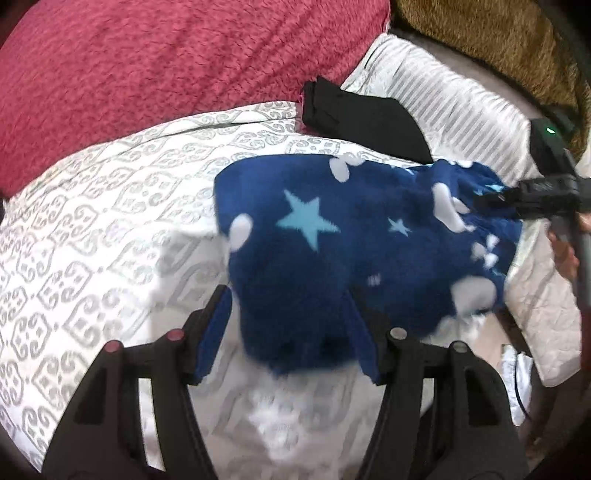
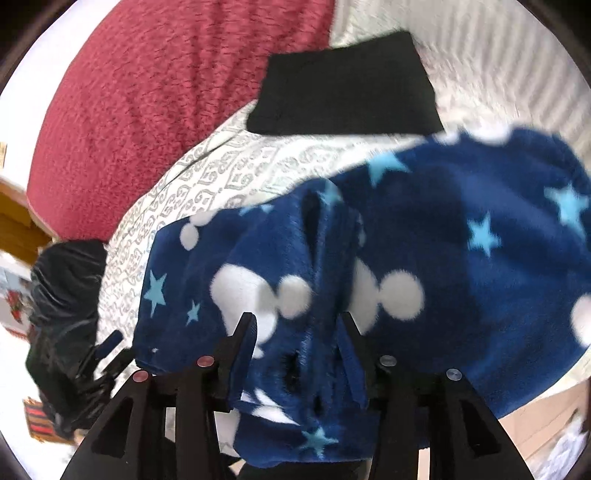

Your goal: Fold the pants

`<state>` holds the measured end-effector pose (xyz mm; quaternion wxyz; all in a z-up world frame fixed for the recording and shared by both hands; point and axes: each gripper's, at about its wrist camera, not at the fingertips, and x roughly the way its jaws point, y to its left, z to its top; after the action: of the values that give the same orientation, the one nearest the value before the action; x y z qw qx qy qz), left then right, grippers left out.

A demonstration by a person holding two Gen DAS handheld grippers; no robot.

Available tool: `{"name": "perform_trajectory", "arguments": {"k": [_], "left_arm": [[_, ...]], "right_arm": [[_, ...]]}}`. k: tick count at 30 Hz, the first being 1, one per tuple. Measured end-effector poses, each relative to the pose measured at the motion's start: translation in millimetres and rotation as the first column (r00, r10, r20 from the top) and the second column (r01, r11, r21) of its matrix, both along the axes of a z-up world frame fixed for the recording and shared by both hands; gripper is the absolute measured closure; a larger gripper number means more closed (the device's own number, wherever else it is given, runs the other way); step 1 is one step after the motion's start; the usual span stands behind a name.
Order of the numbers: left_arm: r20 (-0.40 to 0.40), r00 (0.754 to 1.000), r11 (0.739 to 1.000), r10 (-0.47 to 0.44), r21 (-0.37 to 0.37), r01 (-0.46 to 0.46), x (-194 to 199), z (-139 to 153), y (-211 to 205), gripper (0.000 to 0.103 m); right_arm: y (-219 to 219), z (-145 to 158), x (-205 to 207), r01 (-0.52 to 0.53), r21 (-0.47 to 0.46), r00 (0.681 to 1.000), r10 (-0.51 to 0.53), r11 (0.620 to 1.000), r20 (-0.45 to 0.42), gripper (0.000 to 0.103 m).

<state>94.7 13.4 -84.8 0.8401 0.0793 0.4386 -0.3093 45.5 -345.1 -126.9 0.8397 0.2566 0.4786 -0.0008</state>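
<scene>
The pants (image 1: 332,236) are dark blue fleece with white blobs and light blue stars, lying bunched on a white bed cover with a grey pattern (image 1: 103,206). My left gripper (image 1: 288,314) has its jaws apart with a fold of the pants between them. My right gripper (image 2: 295,339) likewise has its jaws spread around a bunched ridge of the pants (image 2: 406,258). The right gripper also shows in the left wrist view (image 1: 532,195), at the pants' far right edge. The frames are blurred by motion.
A folded black garment (image 1: 365,114) lies just beyond the pants, partly on a striped white pillow (image 1: 458,103). A red fleece blanket (image 1: 166,62) covers the far side. A brown blanket (image 1: 491,33) lies at the back right. The bed edge and floor (image 1: 517,354) are at right.
</scene>
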Motion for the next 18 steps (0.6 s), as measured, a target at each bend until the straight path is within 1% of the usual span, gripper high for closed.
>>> {"name": "perform_trajectory", "arguments": {"k": [2,4,5,8,10,12,14,16,18], "left_arm": [[-0.025,1.000,1.000,-0.017,0.010,0.017,-10.0,-4.2,14.3,0.040],[-0.035,0.999,0.998,-0.041,0.040,0.042,-19.4,-10.8,17.9,0.040],[-0.027,0.998,0.997,-0.054,0.061,0.055,-24.7,-13.8,16.6,0.040],[0.015,0.998,0.991,-0.053,0.122,0.051,-29.0,-21.1,7.2,0.040],[0.039,0.998,0.989,-0.047,0.140,0.041,-26.1,-24.5,0.0,0.040],[0.062,0.996,0.988,-0.060,0.148,0.050,-24.0,-26.0,-9.2,0.040],[0.081,0.993,0.984,-0.090,0.162,0.076,-22.5,-28.9,-21.5,0.040],[0.109,0.989,0.978,-0.101,0.194,0.079,-21.6,-32.7,-31.7,0.040],[0.140,0.985,0.973,-0.096,0.224,0.063,-20.4,-35.3,-38.9,0.040]], "right_arm": [[16.0,10.9,13.2,-0.065,-0.043,0.998,0.066,0.997,0.012,0.056],[31.4,18.3,27.0,-0.126,-0.058,0.992,0.127,0.990,0.013,0.052],[45.7,23.8,40.2,-0.178,-0.063,0.984,0.180,0.982,0.017,0.052],[77.5,30.5,68.6,-0.254,-0.071,0.967,0.255,0.965,0.010,0.051],[93.2,31.4,79.3,-0.292,-0.053,0.956,0.293,0.955,0.011,0.051],[110.3,32.1,89.7,-0.332,-0.034,0.943,0.333,0.943,0.008,0.051],[124.0,31.8,102.8,-0.376,-0.024,0.927,0.376,0.926,0.000,0.051],[133.3,31.0,120.8,-0.429,-0.006,0.903,0.429,0.903,-0.014,0.050],[145.2,29.8,149.0,-0.498,0.002,0.866,0.498,0.867,-0.038,0.049]]}}
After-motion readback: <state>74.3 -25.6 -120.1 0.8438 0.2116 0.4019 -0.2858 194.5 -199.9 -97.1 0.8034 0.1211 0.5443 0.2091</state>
